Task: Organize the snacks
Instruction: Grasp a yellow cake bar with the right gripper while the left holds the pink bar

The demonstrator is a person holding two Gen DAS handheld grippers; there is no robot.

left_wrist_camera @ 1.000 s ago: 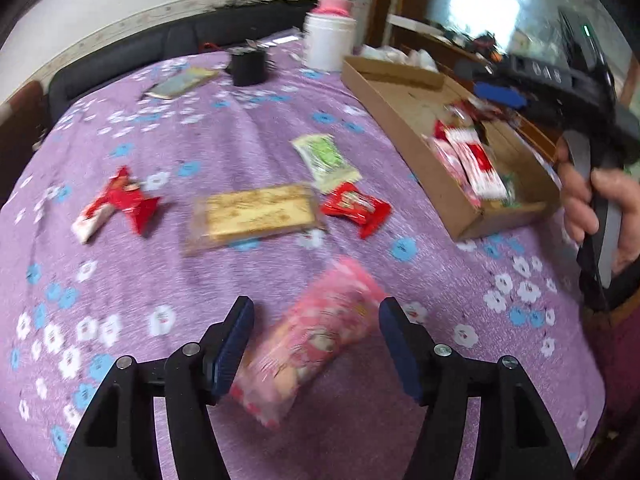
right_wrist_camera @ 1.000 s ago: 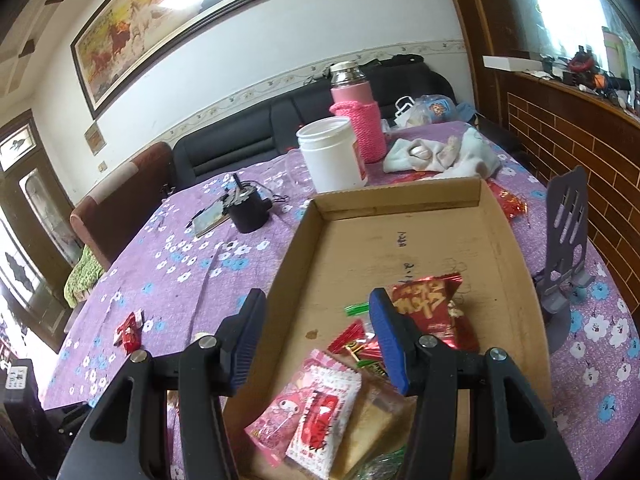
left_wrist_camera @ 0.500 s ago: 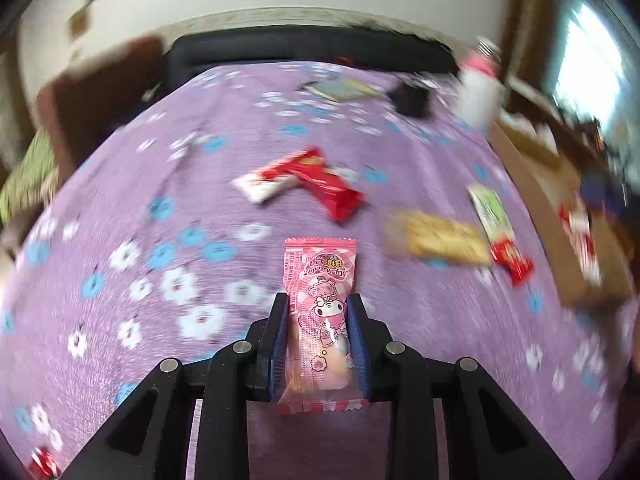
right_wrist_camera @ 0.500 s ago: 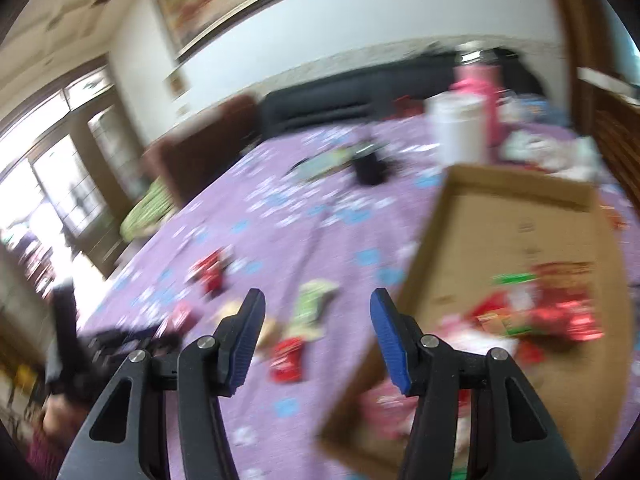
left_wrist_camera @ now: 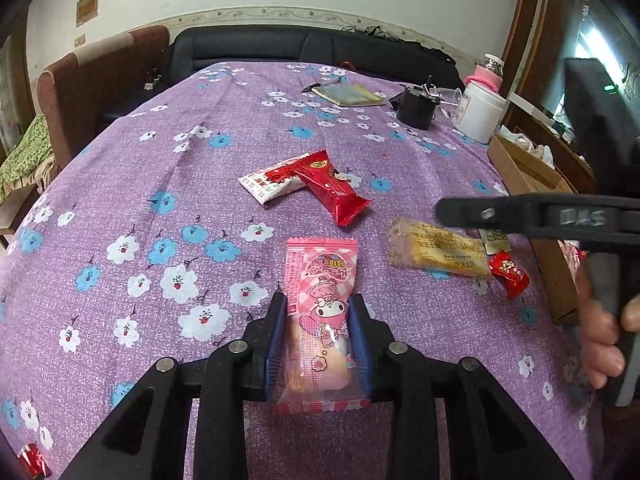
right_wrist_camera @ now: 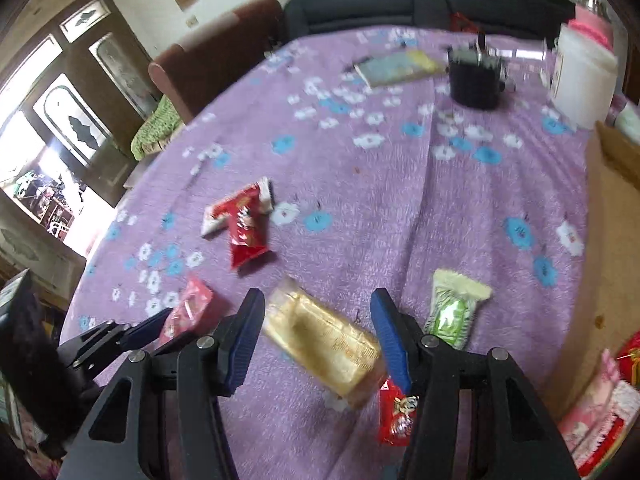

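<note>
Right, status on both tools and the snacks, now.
Left tool shut on pink pack, jaws easing open. Right tool open over yellow bar, not gripping. Nothing blocking.

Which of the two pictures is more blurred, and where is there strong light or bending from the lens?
Left wrist view: mostly sharp, pink snack packet crisp; only the right gripper is smeared. Right wrist view: motion blur over everything, yellow snack packet soft; the window at left is overexposed. Both views: fisheye bends the purple tablecloth, corners dark.
</note>
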